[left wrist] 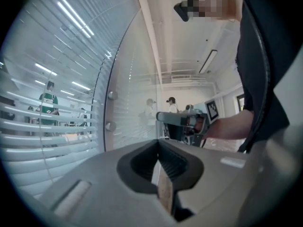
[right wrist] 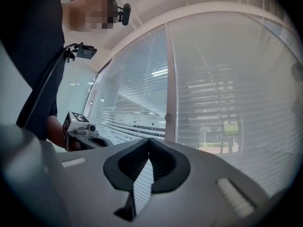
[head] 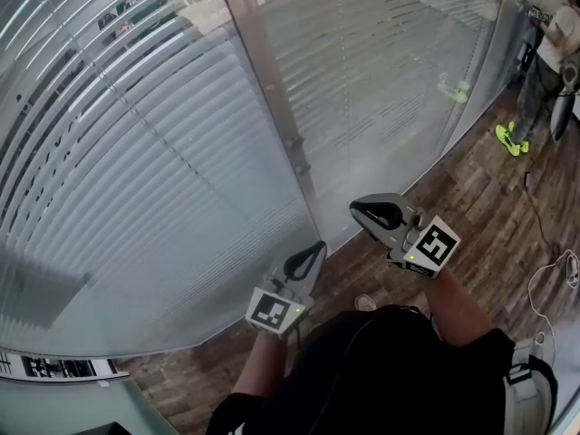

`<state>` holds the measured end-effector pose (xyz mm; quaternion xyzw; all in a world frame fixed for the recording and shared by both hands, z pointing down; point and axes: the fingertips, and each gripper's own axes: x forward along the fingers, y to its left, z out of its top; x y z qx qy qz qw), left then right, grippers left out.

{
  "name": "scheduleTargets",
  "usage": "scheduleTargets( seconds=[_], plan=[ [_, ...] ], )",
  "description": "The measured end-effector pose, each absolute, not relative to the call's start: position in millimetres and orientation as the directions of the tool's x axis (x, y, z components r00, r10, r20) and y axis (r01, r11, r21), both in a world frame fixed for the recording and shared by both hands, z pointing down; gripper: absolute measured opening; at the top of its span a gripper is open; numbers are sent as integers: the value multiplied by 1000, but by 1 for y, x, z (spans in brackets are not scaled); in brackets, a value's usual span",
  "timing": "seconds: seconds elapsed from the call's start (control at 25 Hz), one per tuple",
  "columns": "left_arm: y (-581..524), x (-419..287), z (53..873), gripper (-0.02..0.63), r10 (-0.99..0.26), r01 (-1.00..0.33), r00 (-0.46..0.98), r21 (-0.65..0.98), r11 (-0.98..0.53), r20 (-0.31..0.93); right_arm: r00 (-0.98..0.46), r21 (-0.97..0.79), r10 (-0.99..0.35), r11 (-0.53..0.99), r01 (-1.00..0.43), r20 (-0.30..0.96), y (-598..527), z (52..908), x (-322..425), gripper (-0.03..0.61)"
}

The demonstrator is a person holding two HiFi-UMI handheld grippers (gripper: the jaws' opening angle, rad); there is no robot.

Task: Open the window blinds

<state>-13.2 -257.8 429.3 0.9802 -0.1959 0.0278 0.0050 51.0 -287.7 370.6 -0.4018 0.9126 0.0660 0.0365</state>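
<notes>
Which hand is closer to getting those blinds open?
Probably the right. The right gripper points at the window post and its round knob; the left gripper points along the glass instead. Both are shut and empty.

An office: glass partition walls (head: 390,80) with slatted blinds (head: 136,161) fill the head view's upper left, plank floor (head: 494,211) lower right, a strip light (left wrist: 208,61) overhead.

The blinds (head: 163,152) are pale grey-white, striped by their horizontal slats. The floor (head: 480,207) is brown wood planking. The left gripper (head: 317,246) and right gripper (head: 355,209) are grey, black-lined, with black-and-white square markers. At two o'clock, a bystander's shoes (head: 510,139) look neon yellow-green, I think.
</notes>
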Motion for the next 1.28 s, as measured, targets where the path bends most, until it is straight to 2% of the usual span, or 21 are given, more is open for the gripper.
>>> scheduleTargets(
  seconds=[0.32,0.56,1.28],
  plan=[
    [-261,-11,429,5,-415,-415,907,-15,-910,63,-676,53,-730,675,-736,-98,-272,392,70,6],
    [-265,-5,426,5,-432,-431,900,-22,-902,58,-696,111,-714,688,-717,-70,-275,389,71,6],
    [-270,4,433,5,-477,-474,877,-56,-878,62,-731,115,-681,724,-680,-33,-280,413,74,6]
  ],
)
